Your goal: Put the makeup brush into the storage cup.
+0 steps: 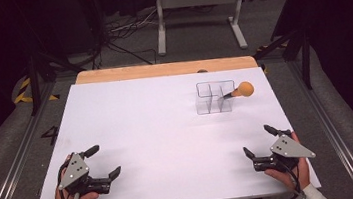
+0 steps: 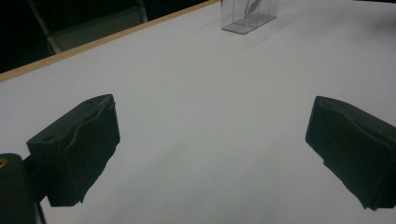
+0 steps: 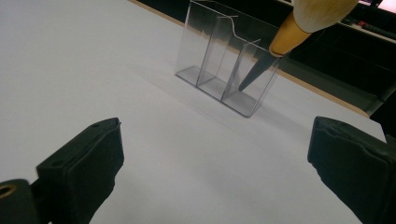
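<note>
Near the front edge of the white table (image 1: 168,130), the left gripper (image 1: 104,162) and right gripper (image 1: 257,142) rest wide open and empty, so any handling looks either finished or unstarted, with bare surface stretching to the brush (image 1: 240,91) leaning in the clear organizer (image 1: 214,97) near the far right edge.

light: table (image 1: 158,132) sheet bright, evenly lit from above; surroundings dark | shadows: soft, faint beside holder (image 3: 224,70) | glare: brush (image 3: 322,14) head overexposed in right gripper view | focus: jaws soft in gripper views; high view low-res, grainy
</note>
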